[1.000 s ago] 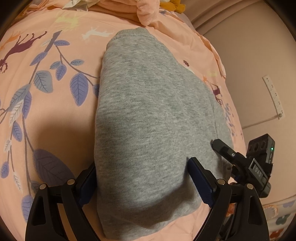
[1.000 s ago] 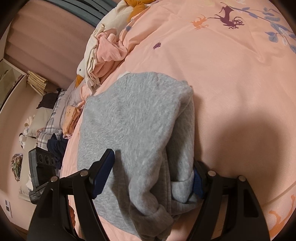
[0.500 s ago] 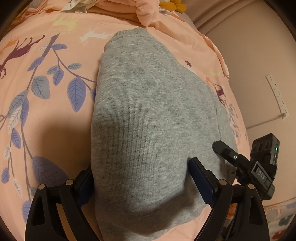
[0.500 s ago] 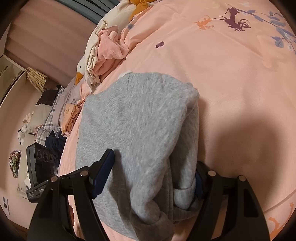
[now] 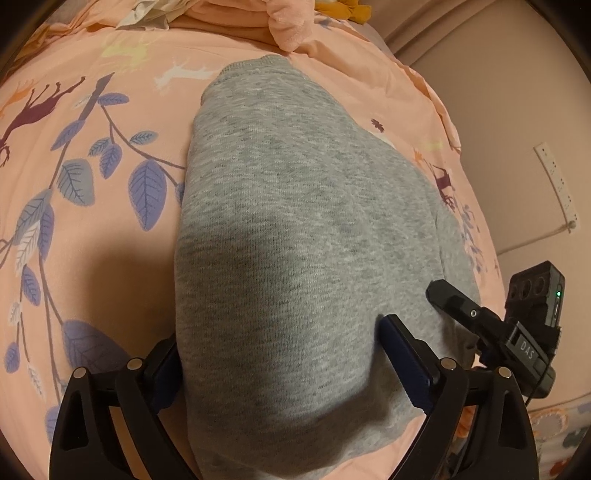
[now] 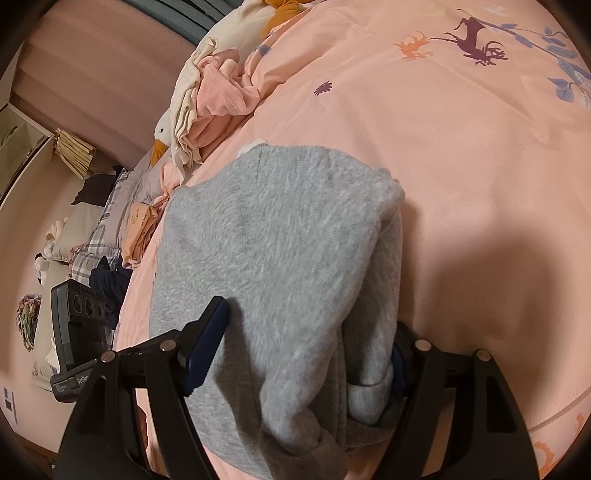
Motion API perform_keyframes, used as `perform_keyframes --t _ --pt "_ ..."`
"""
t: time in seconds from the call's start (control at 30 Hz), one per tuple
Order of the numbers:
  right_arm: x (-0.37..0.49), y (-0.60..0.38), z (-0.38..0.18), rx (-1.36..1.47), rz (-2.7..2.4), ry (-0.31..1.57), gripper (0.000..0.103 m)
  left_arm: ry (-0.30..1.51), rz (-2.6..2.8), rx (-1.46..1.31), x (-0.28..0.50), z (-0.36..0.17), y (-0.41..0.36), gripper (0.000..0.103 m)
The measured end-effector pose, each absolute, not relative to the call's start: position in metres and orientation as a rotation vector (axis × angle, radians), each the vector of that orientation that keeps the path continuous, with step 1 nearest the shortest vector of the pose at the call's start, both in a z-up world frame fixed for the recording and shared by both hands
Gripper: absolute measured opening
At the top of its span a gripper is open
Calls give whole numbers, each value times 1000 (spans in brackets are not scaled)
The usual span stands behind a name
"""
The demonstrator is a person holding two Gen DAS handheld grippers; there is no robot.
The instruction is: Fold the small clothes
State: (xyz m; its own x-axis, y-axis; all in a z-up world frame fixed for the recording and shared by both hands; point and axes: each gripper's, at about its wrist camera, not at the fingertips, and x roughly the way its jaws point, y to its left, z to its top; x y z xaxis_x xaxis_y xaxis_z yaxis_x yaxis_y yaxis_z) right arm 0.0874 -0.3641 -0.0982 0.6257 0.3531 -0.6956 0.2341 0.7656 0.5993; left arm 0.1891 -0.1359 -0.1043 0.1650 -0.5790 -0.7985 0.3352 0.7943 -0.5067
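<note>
Sweatshirt point(image 5: 295, 240), grey and partly folded, lies on our pink bedspread point(image 5: 92, 277) near the bed's edge. We hold our left gripper point(image 5: 280, 354) and right gripper point(image 6: 310, 339) wide open astride its near end, gripping nothing so far as we can see; the cloth hides one finger of each. The bunched sleeve point(image 6: 373, 369) at the right side could spill out if we close on only the top layer, undoing the fold.

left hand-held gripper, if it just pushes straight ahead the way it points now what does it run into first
The grey sweatshirt: it already lies between the open fingers of the left hand-held gripper and fills the line ahead. Beyond its far hem comes the pink bedsheet, then probably the heaped pink clothes; depth there is unclear.
</note>
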Motion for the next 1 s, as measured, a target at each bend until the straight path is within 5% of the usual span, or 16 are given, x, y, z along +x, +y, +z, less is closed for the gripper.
perform_keyframes --t 1.0 --pt "93 -362 -98 686 74 921 74 1236 -654 -209 197 -104 -144 96"
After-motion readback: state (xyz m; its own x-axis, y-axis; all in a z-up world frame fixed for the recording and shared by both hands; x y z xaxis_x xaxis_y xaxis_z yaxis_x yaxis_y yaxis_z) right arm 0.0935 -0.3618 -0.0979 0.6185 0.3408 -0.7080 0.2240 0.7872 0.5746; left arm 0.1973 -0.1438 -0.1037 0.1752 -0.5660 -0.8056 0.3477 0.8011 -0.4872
